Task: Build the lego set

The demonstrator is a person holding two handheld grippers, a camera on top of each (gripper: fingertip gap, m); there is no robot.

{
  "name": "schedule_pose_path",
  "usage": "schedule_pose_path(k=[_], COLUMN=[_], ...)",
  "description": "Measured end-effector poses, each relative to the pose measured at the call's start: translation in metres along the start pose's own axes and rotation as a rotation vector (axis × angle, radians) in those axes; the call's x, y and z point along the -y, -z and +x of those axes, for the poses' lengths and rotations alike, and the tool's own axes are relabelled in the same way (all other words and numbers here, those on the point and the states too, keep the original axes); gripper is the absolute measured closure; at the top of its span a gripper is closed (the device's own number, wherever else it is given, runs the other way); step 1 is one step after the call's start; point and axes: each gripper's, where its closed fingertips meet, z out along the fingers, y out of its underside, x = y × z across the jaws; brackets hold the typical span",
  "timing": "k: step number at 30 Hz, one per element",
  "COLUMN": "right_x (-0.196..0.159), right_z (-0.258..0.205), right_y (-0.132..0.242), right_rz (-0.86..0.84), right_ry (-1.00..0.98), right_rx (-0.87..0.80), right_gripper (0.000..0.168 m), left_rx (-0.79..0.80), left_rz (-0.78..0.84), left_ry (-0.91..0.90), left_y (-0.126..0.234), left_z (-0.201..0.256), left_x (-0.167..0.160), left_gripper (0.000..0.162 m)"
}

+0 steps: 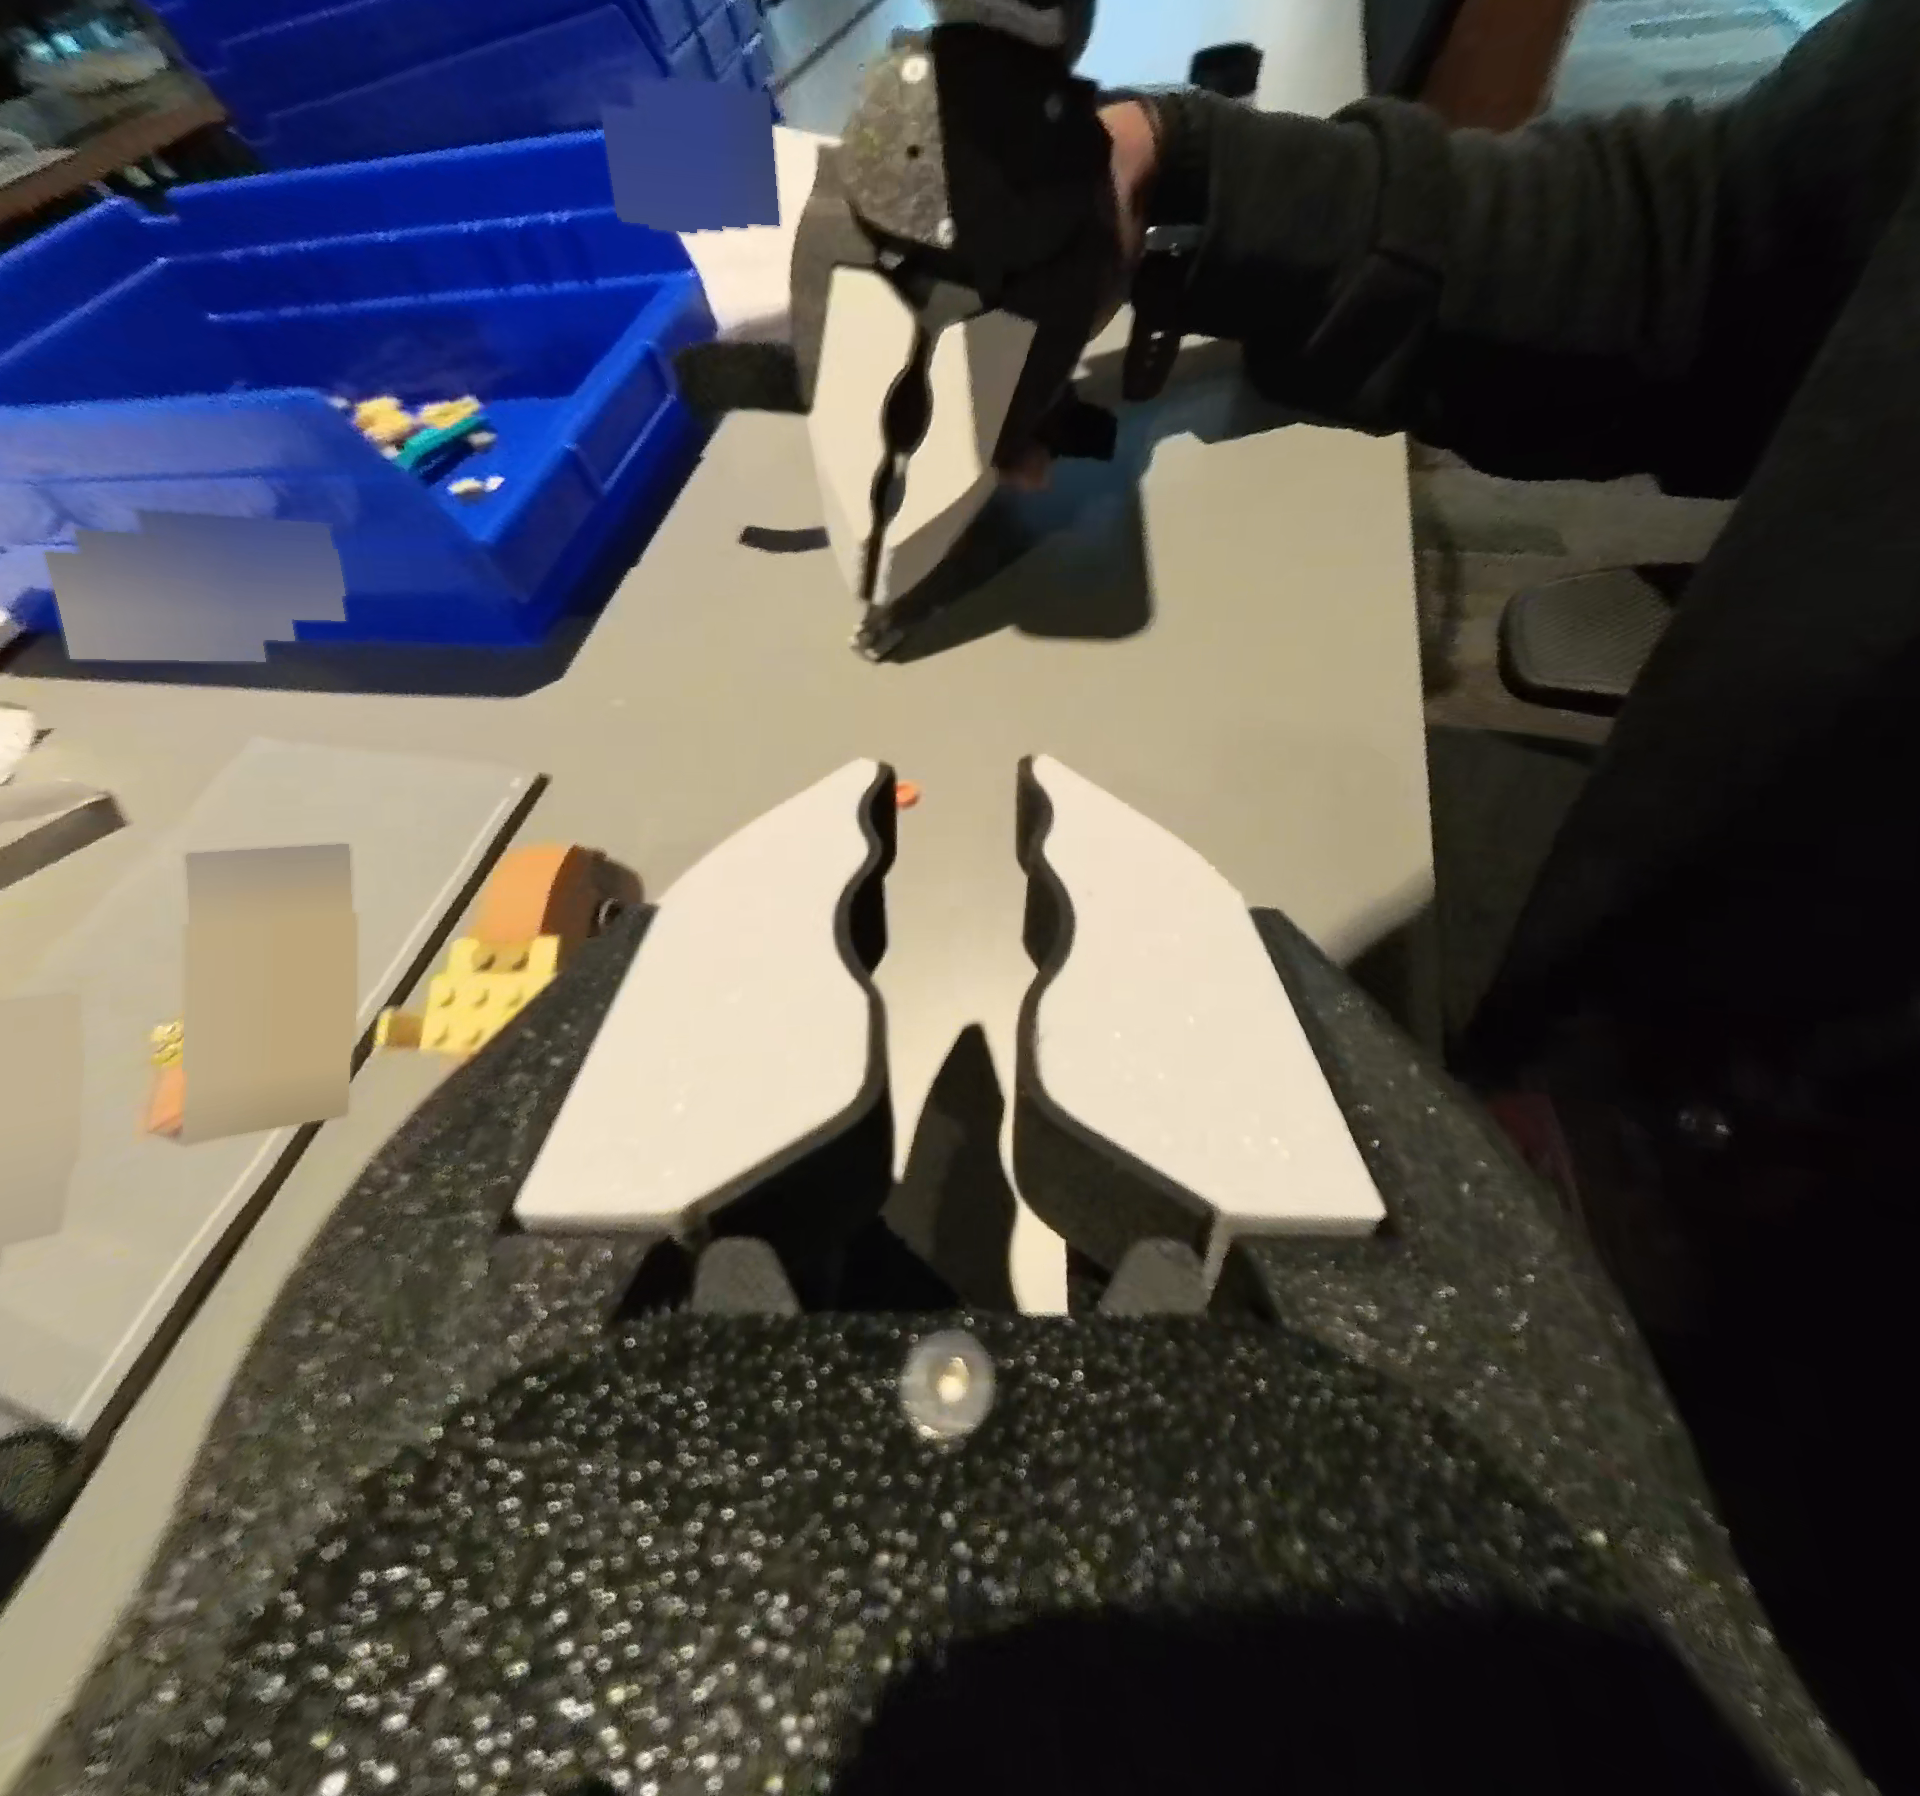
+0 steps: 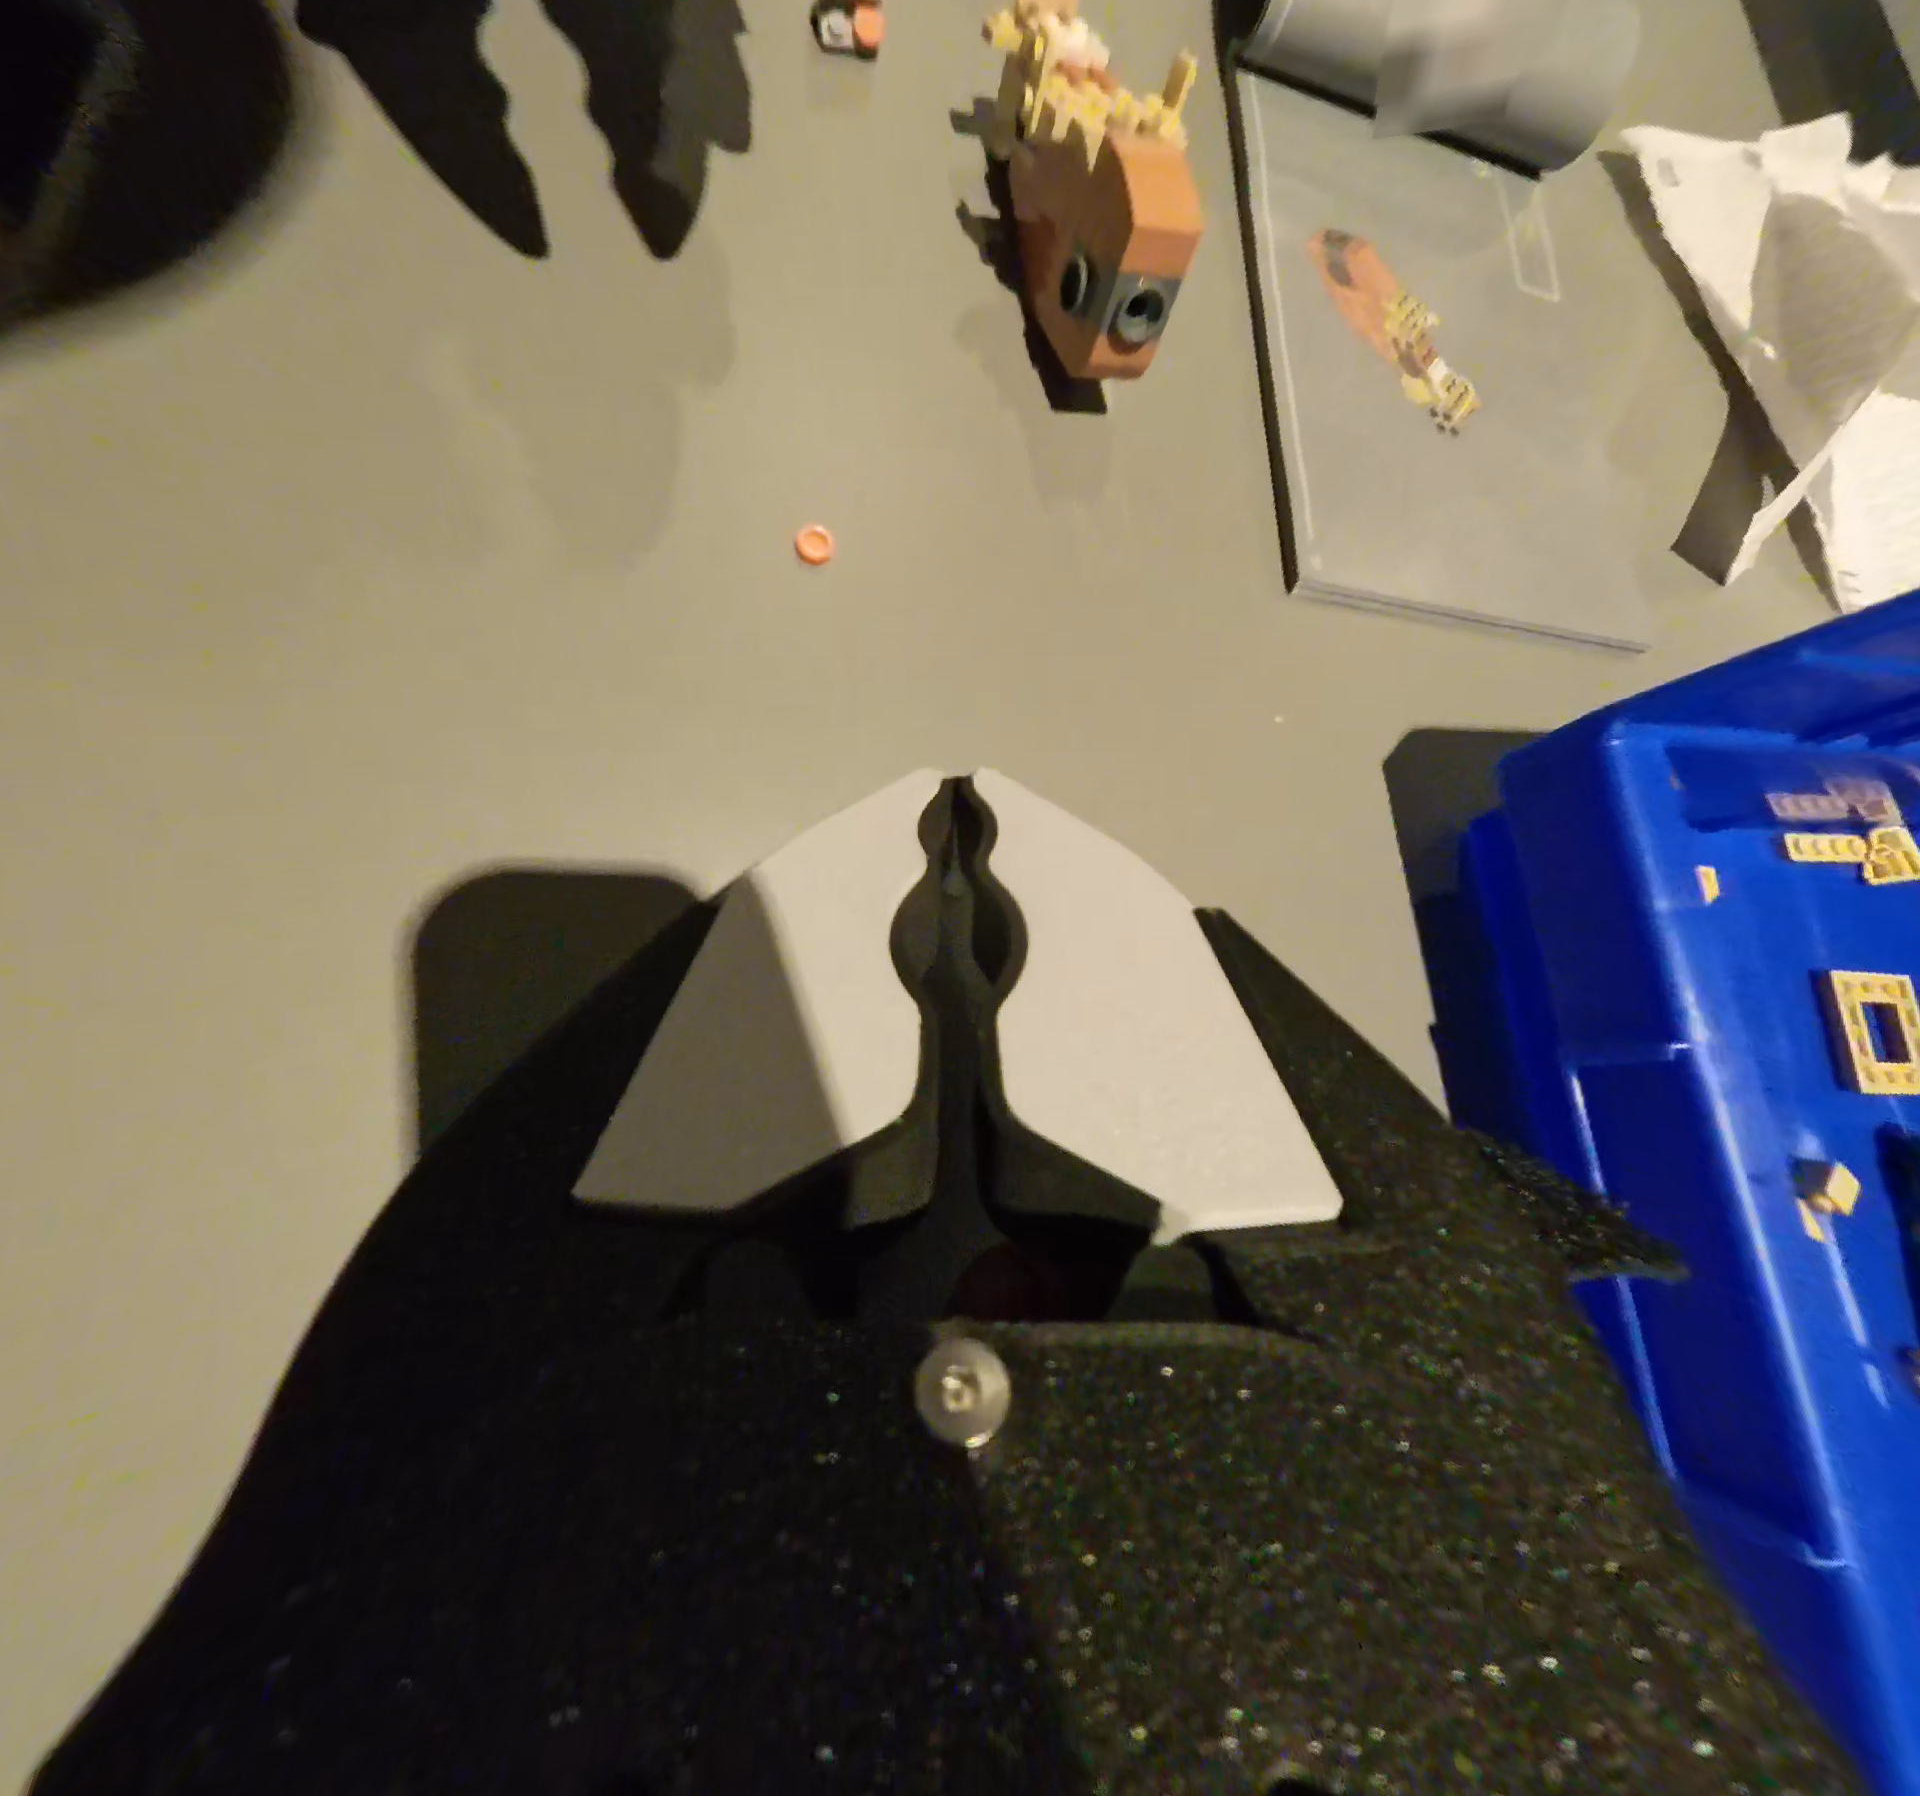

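Leftmost in the left wrist view, blue bins (image 1: pixel 343 323) are being kept on the grey table (image 1: pixel 1195 707), with small loose pieces (image 1: pixel 436 437) lying in the front one. Just nearer, an open instruction booklet (image 1: pixel 260 915) is being laid flat, and the partly built brown and yellow lego model (image 1: pixel 499 967) is sitting beside its edge, partly hidden behind the left gripper (image 1: pixel 956 780). That gripper is being held low over the table with its fingers apart and nothing between them; a small orange round piece (image 1: pixel 907 792) is lying on the table just off the tip of its left finger. Farther ahead, the right gripper (image 1: pixel 873 629) is being pointed down at the table by a gloved hand (image 1: pixel 1195 219), its tips pressed together; something tiny may be pinched there, but that cannot be told. In the right wrist view, the right gripper (image 2: pixel 961 780) is being shown with its fingers meeting at the tips, the orange piece (image 2: pixel 815 543) ahead of it, the model (image 2: pixel 1101 208) beyond, then the booklet (image 2: pixel 1455 458) and crumpled white paper (image 2: pixel 1787 292), and a blue bin (image 2: pixel 1683 1123) at the far right.
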Motion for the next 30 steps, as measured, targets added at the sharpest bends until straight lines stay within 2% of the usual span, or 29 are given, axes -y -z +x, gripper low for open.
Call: schedule_pose_path(k=[3,6,8,12,18,23,30], right_x=[0.002,0.002,0.003,0.005,0.004,0.002,-0.002], right_z=[0.002,0.004,0.003,0.001,0.001,-0.001,-0.007], right_y=[0.001,0.000,-0.002,-0.006,-0.008,-0.008,-0.011], right_rz=[0.011,0.003,0.004,0.004,-0.004,-0.006,-0.030], right_ry=[-0.004,0.007,0.013,0.017,0.021,0.022,0.036], right_rx=[-0.017,-0.033,-0.032,-0.018,-0.026,-0.011,0.022], right_gripper=[0.168,0.168,0.168,0.168,0.168,0.168,0.168], left_rx=[0.117,0.261,0.295,0.230,0.146,0.056,-0.163], left_rz=[-0.045,-0.158,-0.214,-0.256,-0.344,-0.394,-0.333], left_ry=[-0.016,-0.058,-0.032,0.035,0.085,0.043,-0.076], left_y=[0.019,0.052,0.074,0.088,0.073,0.064,0.065], left_z=[-0.015,-0.038,-0.047,-0.048,-0.054,-0.056,-0.059], left_x=[-0.012,-0.037,-0.053,-0.070,-0.085,-0.099,-0.094], left_gripper=[0.141,0.139,0.136,0.133,0.133,0.133,0.134])
